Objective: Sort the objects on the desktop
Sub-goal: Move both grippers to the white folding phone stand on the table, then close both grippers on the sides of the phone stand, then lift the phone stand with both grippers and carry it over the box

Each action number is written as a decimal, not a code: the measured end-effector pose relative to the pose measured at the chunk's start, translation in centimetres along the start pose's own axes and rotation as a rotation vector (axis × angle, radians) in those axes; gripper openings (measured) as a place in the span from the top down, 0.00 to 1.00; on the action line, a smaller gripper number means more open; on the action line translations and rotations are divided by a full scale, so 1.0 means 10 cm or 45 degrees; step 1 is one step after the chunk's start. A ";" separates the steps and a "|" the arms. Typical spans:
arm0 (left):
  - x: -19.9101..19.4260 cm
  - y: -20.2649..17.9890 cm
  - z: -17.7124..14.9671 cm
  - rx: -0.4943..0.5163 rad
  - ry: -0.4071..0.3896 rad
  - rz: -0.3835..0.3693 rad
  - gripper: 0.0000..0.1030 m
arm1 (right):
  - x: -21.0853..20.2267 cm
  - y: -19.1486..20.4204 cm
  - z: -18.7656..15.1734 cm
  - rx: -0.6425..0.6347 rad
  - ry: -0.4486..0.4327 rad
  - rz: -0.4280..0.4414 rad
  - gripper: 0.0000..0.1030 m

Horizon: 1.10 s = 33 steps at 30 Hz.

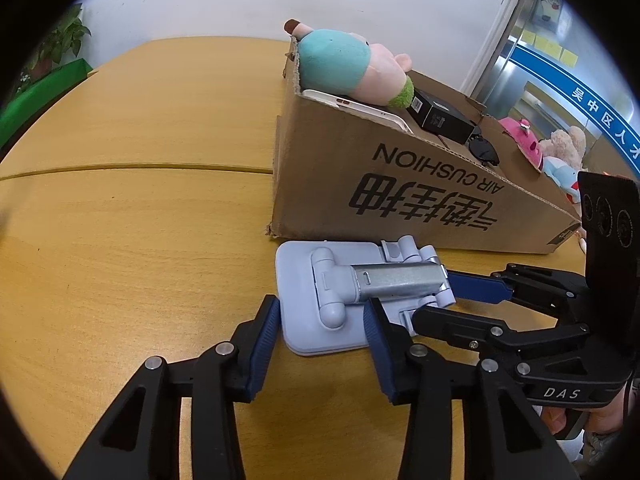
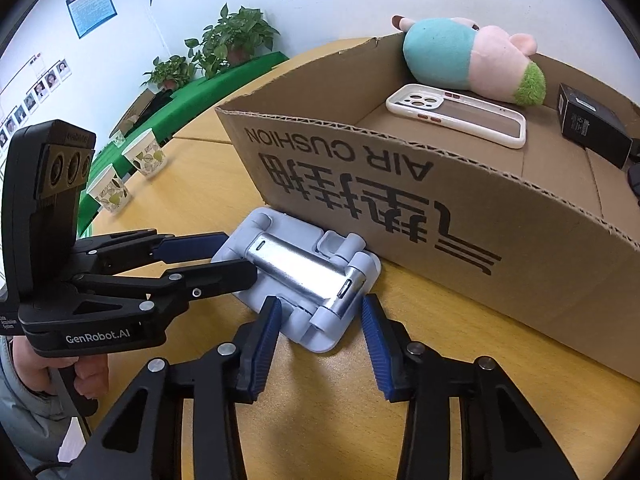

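A folded pale-blue phone stand (image 1: 320, 312) with a silver arm lies flat on the wooden table, right against the front wall of a cardboard box (image 1: 400, 196). It also shows in the right wrist view (image 2: 304, 280). My left gripper (image 1: 322, 320) is open, its fingers on either side of the stand's near end. My right gripper (image 2: 320, 316) is open too, its fingers on either side of the stand's other end. Each gripper shows in the other's view, the right one (image 1: 452, 300) and the left one (image 2: 236, 256). Neither visibly clamps the stand.
The box (image 2: 440, 200) holds a plush pig (image 2: 472, 56), a white phone case (image 2: 460, 116), a black carton (image 2: 592, 124), sunglasses (image 1: 484, 148) and more plush toys (image 1: 528, 140). Paper cups (image 2: 144, 156) and potted plants (image 2: 236, 36) stand at the far left.
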State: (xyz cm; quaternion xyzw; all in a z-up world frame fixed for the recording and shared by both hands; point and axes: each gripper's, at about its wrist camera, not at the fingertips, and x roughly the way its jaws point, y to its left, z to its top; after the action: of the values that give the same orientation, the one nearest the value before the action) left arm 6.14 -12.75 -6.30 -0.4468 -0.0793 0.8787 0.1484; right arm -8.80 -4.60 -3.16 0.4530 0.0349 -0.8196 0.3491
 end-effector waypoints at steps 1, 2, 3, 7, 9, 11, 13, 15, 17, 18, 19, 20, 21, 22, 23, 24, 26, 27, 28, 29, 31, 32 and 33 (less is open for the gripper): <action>-0.01 0.01 -0.01 -0.006 0.000 -0.004 0.62 | 0.00 0.00 0.00 0.003 0.001 0.003 0.62; -0.01 0.01 -0.01 -0.013 0.001 -0.007 0.63 | 0.00 0.00 0.00 0.004 0.001 0.003 0.62; -0.01 0.02 -0.02 -0.020 0.002 -0.011 0.64 | 0.00 0.00 0.00 0.007 -0.001 0.003 0.63; -0.03 0.00 -0.04 -0.026 0.010 -0.016 0.67 | -0.03 0.00 -0.03 0.011 -0.009 -0.001 0.64; -0.04 -0.02 -0.06 -0.025 0.011 -0.010 0.67 | -0.05 0.00 -0.04 0.011 -0.012 0.001 0.65; -0.07 -0.06 -0.08 -0.027 0.005 -0.007 0.67 | -0.07 0.01 -0.06 0.012 -0.019 -0.004 0.66; -0.13 -0.09 -0.07 -0.034 -0.012 -0.007 0.68 | -0.14 0.00 -0.06 0.018 -0.036 0.003 0.67; -0.22 -0.13 -0.05 -0.029 -0.040 0.003 0.68 | -0.21 0.02 -0.05 0.011 -0.060 0.005 0.67; -0.33 -0.19 0.01 -0.011 -0.077 0.017 0.68 | -0.30 0.05 -0.02 -0.002 -0.091 0.003 0.67; -0.39 -0.22 0.04 -0.005 -0.094 0.021 0.68 | -0.36 0.06 0.00 -0.005 -0.114 0.003 0.67; -0.45 -0.25 0.08 0.005 -0.115 0.023 0.68 | -0.43 0.08 0.02 -0.007 -0.139 0.005 0.67; -0.51 -0.29 0.12 0.015 -0.133 0.024 0.68 | -0.50 0.09 0.05 -0.007 -0.165 0.007 0.67; -0.56 -0.32 0.16 0.028 -0.154 0.025 0.68 | -0.56 0.10 0.07 -0.007 -0.189 0.008 0.67; -0.62 -0.37 0.21 0.038 -0.178 0.024 0.68 | -0.65 0.11 0.10 -0.009 -0.220 0.007 0.67; -0.67 -0.41 0.25 0.048 -0.197 0.021 0.68 | -0.72 0.11 0.12 -0.010 -0.243 0.006 0.67; -0.72 -0.46 0.31 0.061 -0.216 0.018 0.68 | -0.80 0.11 0.16 -0.009 -0.273 0.003 0.67; -0.79 -0.58 0.44 0.101 -0.257 0.010 0.68 | -0.94 0.10 0.21 -0.011 -0.317 -0.007 0.67; -0.80 -0.64 0.49 0.117 -0.273 0.002 0.68 | -1.03 0.07 0.25 -0.009 -0.348 -0.018 0.67; -0.82 -0.71 0.56 0.135 -0.292 -0.012 0.68 | -1.10 0.04 0.28 -0.003 -0.372 -0.027 0.67; -0.83 -0.77 0.62 0.154 -0.307 -0.023 0.69 | -1.18 0.00 0.30 0.004 -0.394 -0.039 0.67; -0.84 -0.92 0.75 0.196 -0.337 -0.047 0.69 | -1.31 -0.10 0.36 0.023 -0.434 -0.063 0.67; -0.84 -1.00 0.82 0.217 -0.349 -0.058 0.69 | -1.38 -0.17 0.39 0.037 -0.452 -0.083 0.67; -0.81 -1.09 0.89 0.241 -0.356 -0.069 0.69 | -1.43 -0.22 0.40 0.046 -0.466 -0.096 0.67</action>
State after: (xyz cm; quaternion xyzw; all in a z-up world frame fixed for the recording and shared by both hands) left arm 5.55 -5.26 8.04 -0.3020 -0.0283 0.9314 0.2010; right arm -8.01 3.28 9.60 0.3007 -0.0271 -0.9013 0.3106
